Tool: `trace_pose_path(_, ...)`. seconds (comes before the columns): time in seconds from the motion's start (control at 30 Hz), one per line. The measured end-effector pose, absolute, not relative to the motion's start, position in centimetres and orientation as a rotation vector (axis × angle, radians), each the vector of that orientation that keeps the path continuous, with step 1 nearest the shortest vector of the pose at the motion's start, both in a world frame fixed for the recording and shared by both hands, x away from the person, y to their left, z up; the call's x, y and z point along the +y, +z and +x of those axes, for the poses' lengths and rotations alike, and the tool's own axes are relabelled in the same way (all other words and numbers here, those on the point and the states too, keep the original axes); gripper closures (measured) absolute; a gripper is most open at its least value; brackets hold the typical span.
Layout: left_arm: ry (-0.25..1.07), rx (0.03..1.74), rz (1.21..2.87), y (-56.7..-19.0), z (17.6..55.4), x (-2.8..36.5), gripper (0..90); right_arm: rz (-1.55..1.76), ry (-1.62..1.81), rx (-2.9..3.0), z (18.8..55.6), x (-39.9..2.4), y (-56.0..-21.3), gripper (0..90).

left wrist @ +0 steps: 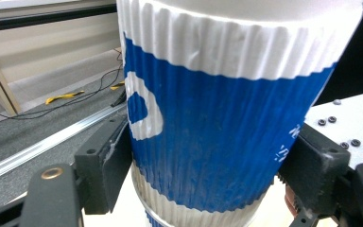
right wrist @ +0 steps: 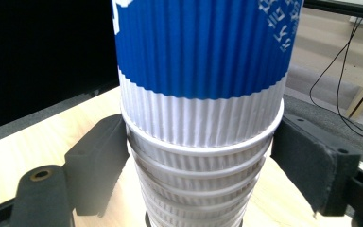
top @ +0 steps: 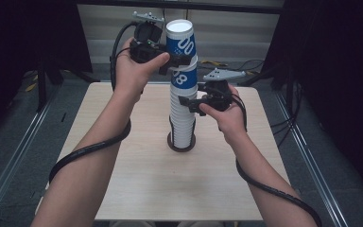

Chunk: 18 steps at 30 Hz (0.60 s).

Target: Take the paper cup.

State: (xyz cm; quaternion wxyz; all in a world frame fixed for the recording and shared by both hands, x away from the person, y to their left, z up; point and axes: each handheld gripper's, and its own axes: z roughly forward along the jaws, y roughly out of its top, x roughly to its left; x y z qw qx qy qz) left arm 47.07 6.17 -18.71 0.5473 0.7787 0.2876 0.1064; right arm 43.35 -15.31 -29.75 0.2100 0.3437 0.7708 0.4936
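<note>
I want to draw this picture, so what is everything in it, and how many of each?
stack of paper cups: one tall stack, white rims below and blue-and-white cups on top, middle of table
round base: one, dark, under the stack
table: one, light wood
cables: several, dark, on floor behind table
left gripper: one, black, shut on the top cup
right gripper: one, black, jaws either side of the stack's middle
forearms: two, from the bottom
</note>
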Motion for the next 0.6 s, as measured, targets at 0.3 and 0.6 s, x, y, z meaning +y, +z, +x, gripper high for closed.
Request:
trace_pose_path(0.3, 0.263, 0.673, 1.832, -18.2, 46.6, 6.6, 24.2, 0.936, 1.353, 2.15, 43.2, -15.3, -29.7, 19.8)
trace_pose_path(0.6, 0.246, 0.664, 1.831, -18.3, 46.2, 7.5, 24.2, 0.936, 1.358, 2.143, 43.2, -15.3, -29.7, 19.9)
